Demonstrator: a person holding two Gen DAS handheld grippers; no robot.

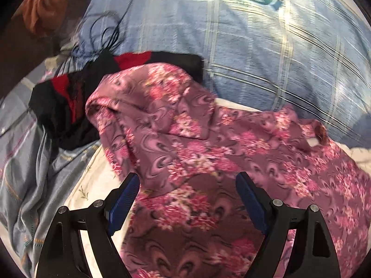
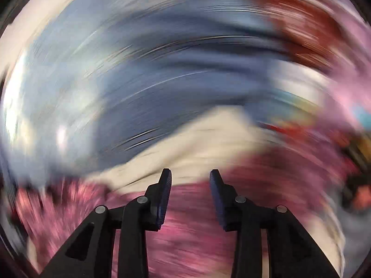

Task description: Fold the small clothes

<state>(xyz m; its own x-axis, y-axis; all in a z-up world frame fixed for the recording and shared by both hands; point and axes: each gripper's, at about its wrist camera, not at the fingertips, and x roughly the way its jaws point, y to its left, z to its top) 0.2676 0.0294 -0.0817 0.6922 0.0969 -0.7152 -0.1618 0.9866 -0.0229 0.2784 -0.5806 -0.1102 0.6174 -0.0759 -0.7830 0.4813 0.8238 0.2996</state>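
The left gripper (image 1: 186, 180) hangs over a bed with its jaws spread wide and nothing between the blue pads (image 1: 123, 203); it points down at a slant onto a pink floral garment (image 1: 185, 143), which lies rumpled on a cream sheet (image 1: 92, 185). The garment spreads from the near edge of the left wrist view out to the right, and a bunched fold of it rises at the middle left. Just past that fold, on the far left side, a black and red garment (image 1: 60, 106) lies in a heap, touching the floral one or tucked partly under it; which of the two I cannot tell. A blue plaid blanket (image 1: 255, 51) fills the far side of the scene and comes down to the floral garment on the right. A grey-blue cloth (image 1: 27, 166) lies crumpled at the near left, and something orange-brown (image 1: 44, 9) sits in the far left corner. A dark thin cord (image 1: 109, 30) loops across the blanket's left part. The right wrist view is heavily smeared by motion. In it the right gripper (image 2: 190, 173) shows its jaws partly apart, with no cloth between the pads (image 2: 165, 199). Beneath it, pink fabric lies near, cream beyond it, blue farther off.
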